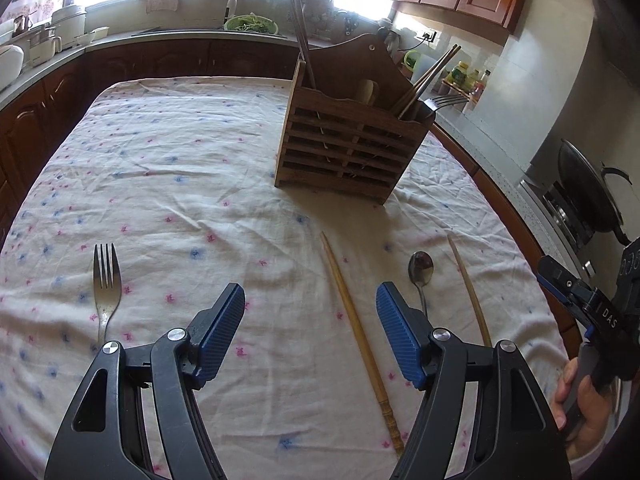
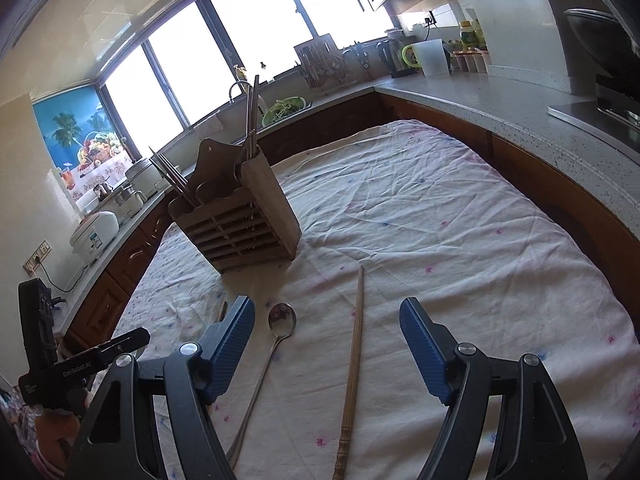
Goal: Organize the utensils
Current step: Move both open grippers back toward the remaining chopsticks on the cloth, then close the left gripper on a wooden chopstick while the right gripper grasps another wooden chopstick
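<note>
Left wrist view first: the left tool hangs over the cloth-covered surface with its blue pads spread wide and nothing between them. Just ahead, between the two fingers, lies a wooden chopstick, running from near the camera toward the holder. Off to the left on the cloth sits a metal fork, tines pointing away. To the right there's a metal spoon, and beyond it a second wooden chopstick. Further out stands the slatted wooden utensil holder, upright, already carrying metal chopsticks and a fork. Over to the right wrist view: the right tool is wide apart too, gripping nothing, poised above the cloth. The spoon lies just inside its left finger, bowl pointing away, and the chopstick lies alongside, between the fingers. The holder stands ahead and to the left.
</note>
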### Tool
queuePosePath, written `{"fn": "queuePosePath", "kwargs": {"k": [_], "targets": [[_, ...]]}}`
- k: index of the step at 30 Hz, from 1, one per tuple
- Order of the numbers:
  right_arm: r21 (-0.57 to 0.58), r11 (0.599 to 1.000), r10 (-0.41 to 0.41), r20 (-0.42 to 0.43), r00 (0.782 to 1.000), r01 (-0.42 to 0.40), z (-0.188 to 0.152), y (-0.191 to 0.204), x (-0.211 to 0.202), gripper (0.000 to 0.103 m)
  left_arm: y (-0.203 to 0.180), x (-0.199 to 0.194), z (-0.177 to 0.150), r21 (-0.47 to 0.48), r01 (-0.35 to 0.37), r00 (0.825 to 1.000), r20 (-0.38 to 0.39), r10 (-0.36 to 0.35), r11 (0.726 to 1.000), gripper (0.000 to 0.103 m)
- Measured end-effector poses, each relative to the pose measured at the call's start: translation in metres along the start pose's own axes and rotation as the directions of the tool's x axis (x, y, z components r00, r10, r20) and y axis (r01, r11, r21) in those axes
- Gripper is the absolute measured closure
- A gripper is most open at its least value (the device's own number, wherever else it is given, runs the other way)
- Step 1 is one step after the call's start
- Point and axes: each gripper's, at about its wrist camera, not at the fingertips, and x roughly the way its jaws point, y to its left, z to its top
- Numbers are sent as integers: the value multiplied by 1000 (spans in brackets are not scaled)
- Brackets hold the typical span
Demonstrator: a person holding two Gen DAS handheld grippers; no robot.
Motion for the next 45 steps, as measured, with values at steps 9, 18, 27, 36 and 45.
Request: {"fn": "queuePosePath", "kwargs": {"k": [9, 18, 27, 36, 45], "targets": [[-41, 999, -11, -29, 1000, 10, -1, 2, 7, 27, -5, 10, -2, 2, -3, 1000, -30, 3, 1000, 34], [-84, 996, -34, -66, 997, 28, 3, 4, 28, 45, -12, 29, 3, 22, 1, 998, -67, 1, 1000, 41], [-103, 994, -55, -155, 986, 39, 4, -3, 68, 67, -23, 65, 11, 35, 7, 993, -118, -2, 999, 68], [-152, 986, -104, -225, 969, 70, 11, -3, 109, 75, -29, 96, 19, 64, -32, 985, -168, 43, 997, 71], [-208, 970, -177, -250, 952, 126, 11, 1, 128, 95, -43, 108, 22, 181, -86, 981, -156, 115, 980, 95]]}}
